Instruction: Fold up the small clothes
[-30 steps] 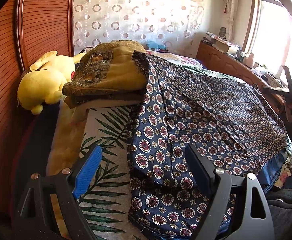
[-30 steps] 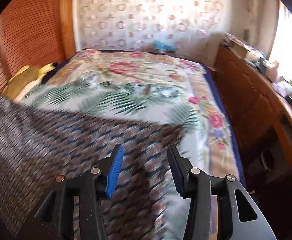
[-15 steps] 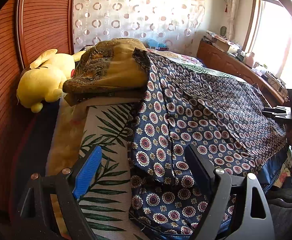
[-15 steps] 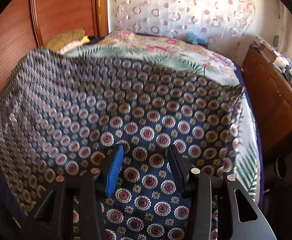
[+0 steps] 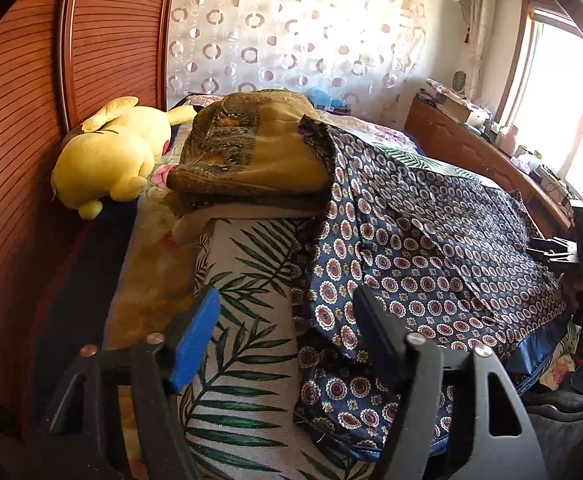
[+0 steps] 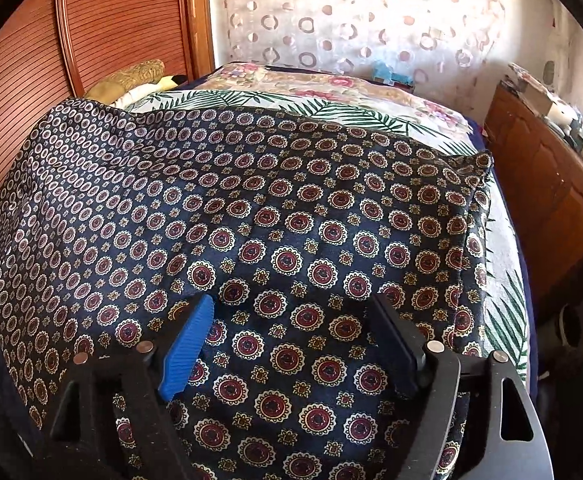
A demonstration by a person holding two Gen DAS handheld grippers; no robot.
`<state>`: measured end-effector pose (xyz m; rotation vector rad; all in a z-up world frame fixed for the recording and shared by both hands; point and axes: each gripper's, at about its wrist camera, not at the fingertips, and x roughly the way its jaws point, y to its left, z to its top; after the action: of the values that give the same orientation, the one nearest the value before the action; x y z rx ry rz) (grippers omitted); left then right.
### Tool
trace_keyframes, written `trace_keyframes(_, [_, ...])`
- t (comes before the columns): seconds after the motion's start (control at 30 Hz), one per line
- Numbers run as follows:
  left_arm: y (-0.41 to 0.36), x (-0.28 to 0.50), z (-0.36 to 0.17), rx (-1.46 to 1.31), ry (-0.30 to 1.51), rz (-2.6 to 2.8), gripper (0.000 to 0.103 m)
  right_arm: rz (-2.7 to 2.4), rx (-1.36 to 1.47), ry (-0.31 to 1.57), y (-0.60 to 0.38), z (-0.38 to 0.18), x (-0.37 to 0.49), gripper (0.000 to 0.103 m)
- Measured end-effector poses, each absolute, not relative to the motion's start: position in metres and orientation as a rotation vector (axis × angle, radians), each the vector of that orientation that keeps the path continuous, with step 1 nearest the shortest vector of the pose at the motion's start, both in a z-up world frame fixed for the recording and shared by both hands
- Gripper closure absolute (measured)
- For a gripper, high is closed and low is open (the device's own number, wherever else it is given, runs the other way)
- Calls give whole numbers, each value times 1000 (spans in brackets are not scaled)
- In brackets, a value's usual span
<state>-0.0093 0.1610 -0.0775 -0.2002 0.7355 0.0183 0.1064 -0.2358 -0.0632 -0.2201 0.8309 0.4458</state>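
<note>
A dark blue garment with red and white medallions (image 5: 431,240) lies spread across the bed; it also fills the right wrist view (image 6: 291,232). My left gripper (image 5: 287,320) is open and empty, just above the garment's near left edge and the leaf-print sheet (image 5: 243,360). My right gripper (image 6: 291,320) is open and empty, low over the garment near its front edge. The right gripper also shows at the far right of the left wrist view (image 5: 571,248).
A folded yellow-brown cloth pile (image 5: 251,156) and a yellow plush toy (image 5: 111,156) sit at the head of the bed by the wooden headboard (image 5: 19,140). A wooden cabinet (image 6: 551,200) with clutter runs along the right side.
The right gripper has opened wider and moved down closer to the garment. The garment's far side now lies flatter on the bed. The left gripper has barely moved.
</note>
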Motion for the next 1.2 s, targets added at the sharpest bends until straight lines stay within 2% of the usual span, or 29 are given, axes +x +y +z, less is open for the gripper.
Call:
trace_keyframes(0.07, [161,-10,-78,-206,741,12,40,445,-220,831,-235,-63,107,22])
trace_keyframes(0.6, [137,-5,-105,-213,817,-74,42,447,-222,831,-235,-64,109,21])
trace_keyframes(0.7, [137,-4,-110,-212,829,-73,48,448,-223,830,-236,-64,109,20])
trace_keyframes(0.87, [134,-2,-110,-185,822,-53,50,450,-223,830,-236,-64,109,20])
trace_keyframes(0.93, [132,-2,-110,-175,822,-52,59,449,-223,830,-236,-65,109,20])
trace_keyframes(0.97, [132,-2,-110,-175,823,-54,60,450,-223,830,-236,-64,109,20])
trace_keyframes(1.2, [133,-2,-110,-212,822,-84,60,451,-224,830,-237,-64,110,20])
